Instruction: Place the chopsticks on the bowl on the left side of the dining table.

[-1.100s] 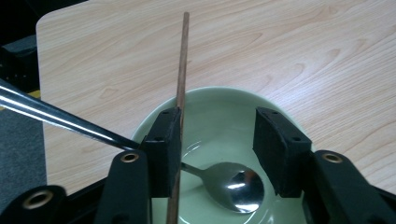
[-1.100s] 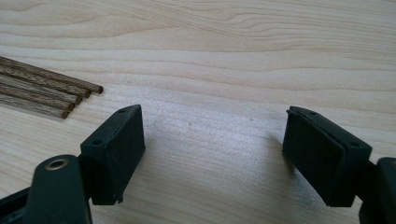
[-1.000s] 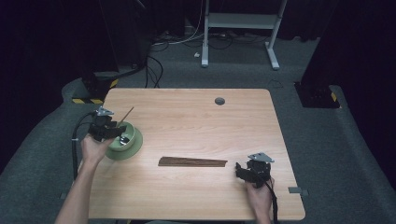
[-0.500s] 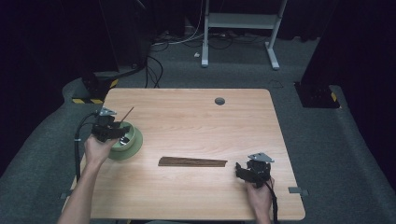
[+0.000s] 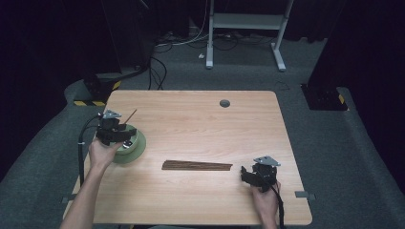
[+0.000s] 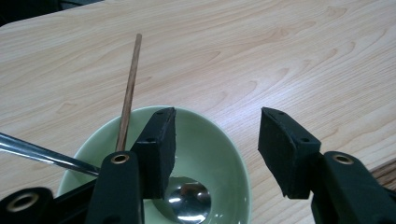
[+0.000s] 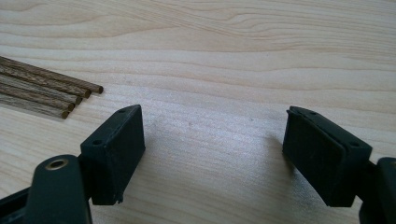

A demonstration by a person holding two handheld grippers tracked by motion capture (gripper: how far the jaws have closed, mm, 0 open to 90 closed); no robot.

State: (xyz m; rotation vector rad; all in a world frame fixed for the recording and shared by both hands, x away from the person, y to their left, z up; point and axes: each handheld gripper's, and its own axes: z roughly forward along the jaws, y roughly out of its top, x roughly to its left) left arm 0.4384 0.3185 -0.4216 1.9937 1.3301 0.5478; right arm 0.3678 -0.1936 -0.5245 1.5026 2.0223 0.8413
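Hovering over the bowl [image 6: 219, 154], the left gripper [image 6: 217, 140] is seen with jaws that have just been opening and hold nothing.
A stick [image 6: 129, 91] and a spoon [image 6: 187, 198] are left leaning in the bowl at the table's [image 5: 200, 119] left; a stick bundle [image 5: 197, 165] lies mid-table; the right gripper [image 7: 212, 154] is held wide open, empty, just beside the bundle's end.

Bowl [image 5: 130, 145] with spoon [image 6: 187, 200] and stick [image 6: 129, 93] inside, left of chopsticks [image 5: 197, 165] mid-table [image 5: 200, 124].
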